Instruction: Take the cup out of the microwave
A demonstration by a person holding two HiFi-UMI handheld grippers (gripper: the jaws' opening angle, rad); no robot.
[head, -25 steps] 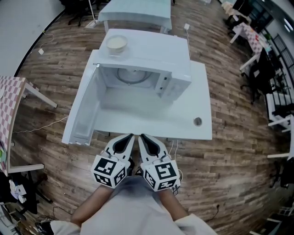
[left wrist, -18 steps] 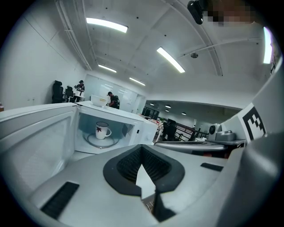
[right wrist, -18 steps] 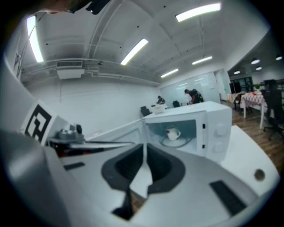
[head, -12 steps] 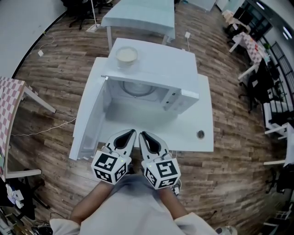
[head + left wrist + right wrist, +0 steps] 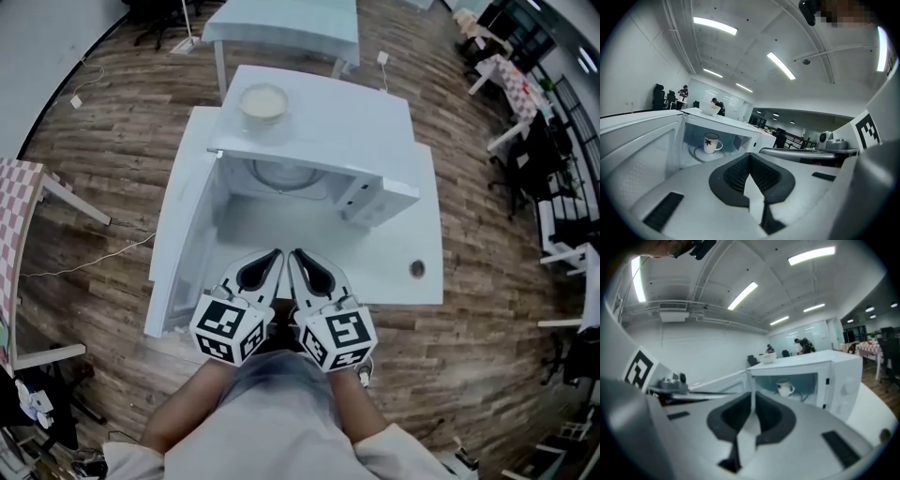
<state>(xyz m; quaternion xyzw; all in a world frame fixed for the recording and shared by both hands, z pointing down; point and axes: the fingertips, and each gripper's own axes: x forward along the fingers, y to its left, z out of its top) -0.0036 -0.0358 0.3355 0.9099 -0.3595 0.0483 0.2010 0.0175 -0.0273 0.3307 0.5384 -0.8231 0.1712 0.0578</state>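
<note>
The cup (image 5: 711, 142) is a white mug with a small red leaf mark. It stands upright on the glass turntable (image 5: 703, 154) deep inside the microwave (image 5: 319, 122), with its handle towards the control side. The white microwave sits on the white tabletop (image 5: 403, 239), its door (image 5: 183, 234) swung wide open on the left.

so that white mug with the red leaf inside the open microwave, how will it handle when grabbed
The white ceramic-looking mug is probably rigid yet breakable if knocked. Its smooth wall may slip in a loose grip. It stands upright on the round turntable plate, so a push could slide it.
</note>
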